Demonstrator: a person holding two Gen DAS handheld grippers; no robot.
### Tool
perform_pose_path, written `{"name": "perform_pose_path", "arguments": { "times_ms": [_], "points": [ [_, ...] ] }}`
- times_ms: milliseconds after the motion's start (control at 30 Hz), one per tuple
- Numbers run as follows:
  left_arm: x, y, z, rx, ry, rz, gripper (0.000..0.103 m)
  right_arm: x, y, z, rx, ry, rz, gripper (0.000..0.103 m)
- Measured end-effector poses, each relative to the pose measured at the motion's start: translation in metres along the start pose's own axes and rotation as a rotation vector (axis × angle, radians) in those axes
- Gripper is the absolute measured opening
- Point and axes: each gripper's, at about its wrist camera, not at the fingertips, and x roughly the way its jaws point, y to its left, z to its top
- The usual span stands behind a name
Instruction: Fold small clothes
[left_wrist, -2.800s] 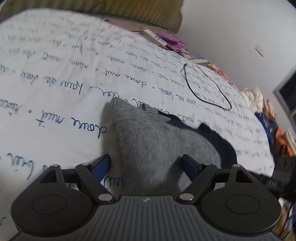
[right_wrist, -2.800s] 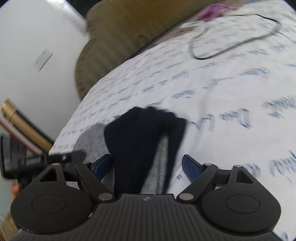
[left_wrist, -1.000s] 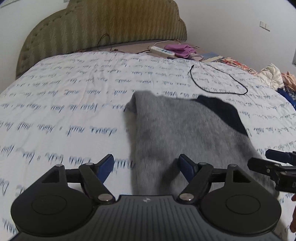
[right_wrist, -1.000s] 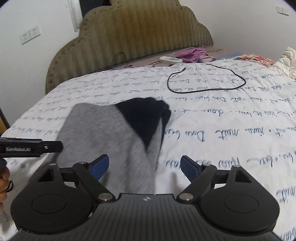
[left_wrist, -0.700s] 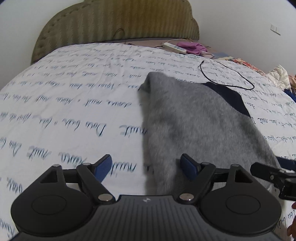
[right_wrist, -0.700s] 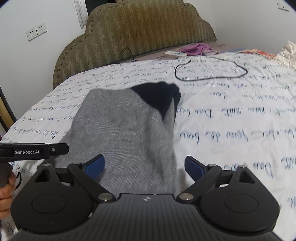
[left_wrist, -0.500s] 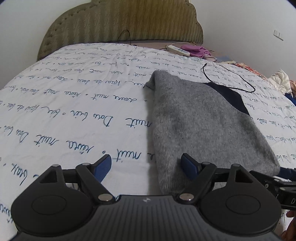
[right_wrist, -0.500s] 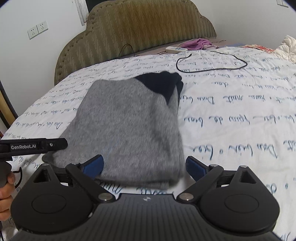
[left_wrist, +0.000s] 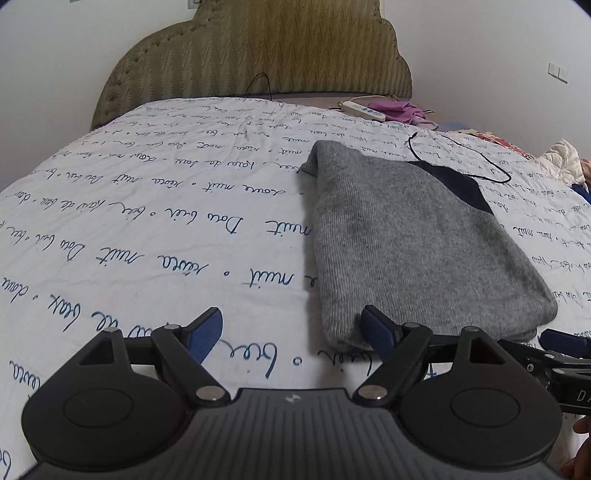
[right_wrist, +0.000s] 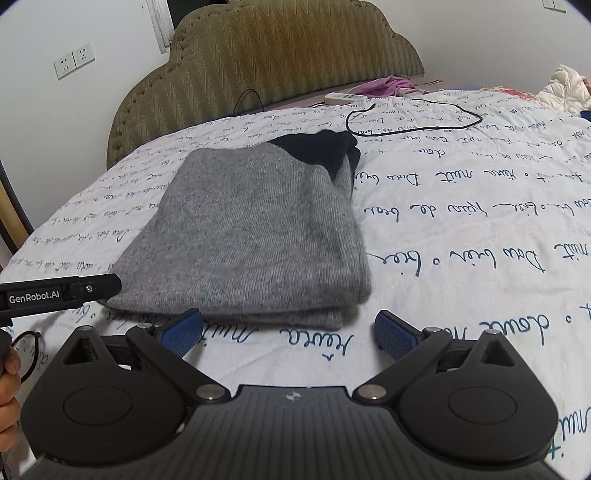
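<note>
A folded grey knitted garment (left_wrist: 406, 240) with a dark navy part at its far corner lies flat on the white bedspread (left_wrist: 147, 229). In the left wrist view my left gripper (left_wrist: 291, 325) is open just short of the garment's near left corner, with only bedspread between its fingers. In the right wrist view the garment (right_wrist: 251, 229) lies just beyond my right gripper (right_wrist: 288, 326). Its jaws are opening and nothing is between them. The left gripper's finger (right_wrist: 59, 291) shows at the left edge beside the garment's near corner, with a hand (right_wrist: 7, 387) below it.
A black cable (left_wrist: 476, 158) loops on the bedspread beyond the garment. A white power strip (left_wrist: 364, 109) and a purple cloth (left_wrist: 399, 109) lie near the olive headboard (left_wrist: 258, 55). A heap of clothes (left_wrist: 561, 158) sits at the bed's right side.
The garment hung between both pairs of jaws; now it lies folded flat on the bed. Both grippers have drawn back from it, and the right jaws have widened.
</note>
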Motion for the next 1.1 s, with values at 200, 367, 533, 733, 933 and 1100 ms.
{"name": "perform_pose_path", "arguments": {
  "times_ms": [200, 367, 533, 733, 933, 1100],
  "points": [
    [-0.009, -0.002, -0.011, 0.019, -0.027, 0.014, 0.082, -0.003, 0.002, -0.004, -0.016, -0.006, -0.019, 0.102],
    [-0.01, -0.003, -0.021, 0.044, -0.016, 0.021, 0.083, -0.005, 0.003, -0.008, -0.032, -0.006, -0.035, 0.103],
    [-0.01, 0.0, -0.028, 0.046, -0.011, 0.035, 0.083, -0.006, 0.007, -0.011, -0.055, -0.003, -0.049, 0.103],
    [-0.009, -0.003, -0.031, 0.069, -0.018, 0.053, 0.083, -0.006, 0.013, -0.012, -0.089, 0.004, -0.078, 0.103],
    [-0.006, -0.006, -0.037, 0.091, -0.033, 0.079, 0.093, -0.003, 0.018, -0.015, -0.128, 0.013, -0.105, 0.103],
    [-0.005, -0.006, -0.039, 0.084, -0.037, 0.092, 0.099, 0.0, 0.02, -0.016, -0.143, 0.015, -0.121, 0.103]
  ]
}}
